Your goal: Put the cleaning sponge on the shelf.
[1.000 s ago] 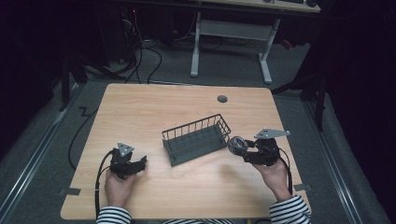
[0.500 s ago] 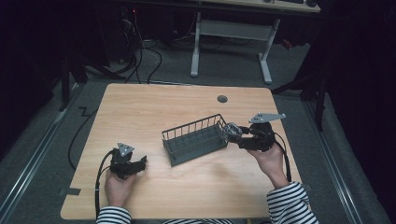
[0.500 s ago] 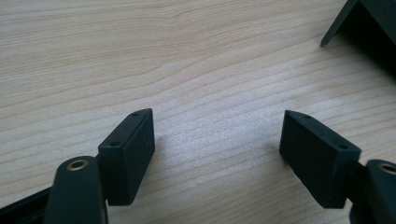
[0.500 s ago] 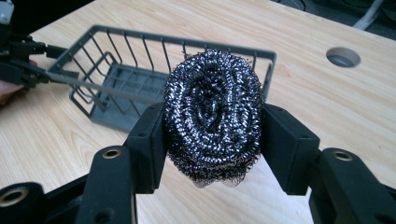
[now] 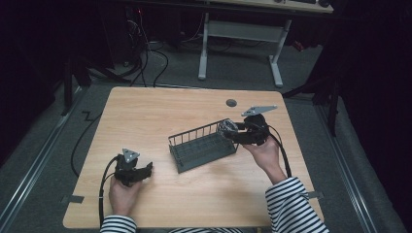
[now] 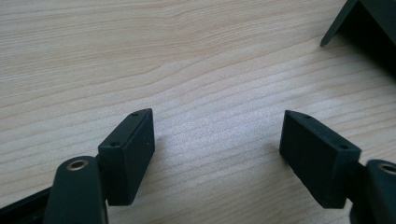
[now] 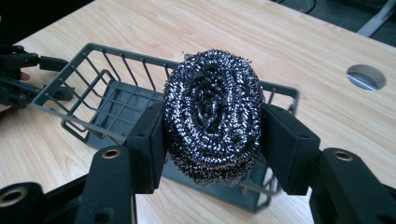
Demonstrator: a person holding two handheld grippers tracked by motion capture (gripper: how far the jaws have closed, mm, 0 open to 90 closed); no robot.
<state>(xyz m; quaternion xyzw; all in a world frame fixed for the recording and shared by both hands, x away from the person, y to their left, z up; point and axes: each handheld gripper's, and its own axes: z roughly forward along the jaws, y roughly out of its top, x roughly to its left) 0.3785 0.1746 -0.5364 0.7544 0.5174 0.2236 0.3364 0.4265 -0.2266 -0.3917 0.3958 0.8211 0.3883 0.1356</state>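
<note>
Sitting clamped in the right tool [image 7: 212,140], steel scourer [image 7: 212,116] over basket [image 7: 107,100].

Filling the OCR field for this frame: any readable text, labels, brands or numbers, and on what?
None readable in any view.
Steel wool scourer: no label or tag.
Grey wire basket: plain, no marking.
Right gripper, shut on the scourer: black pads, screw holes, no print.
Left gripper, open over the table: no print.
Grey plates on the grippers in the high view: blank at this size.
</note>
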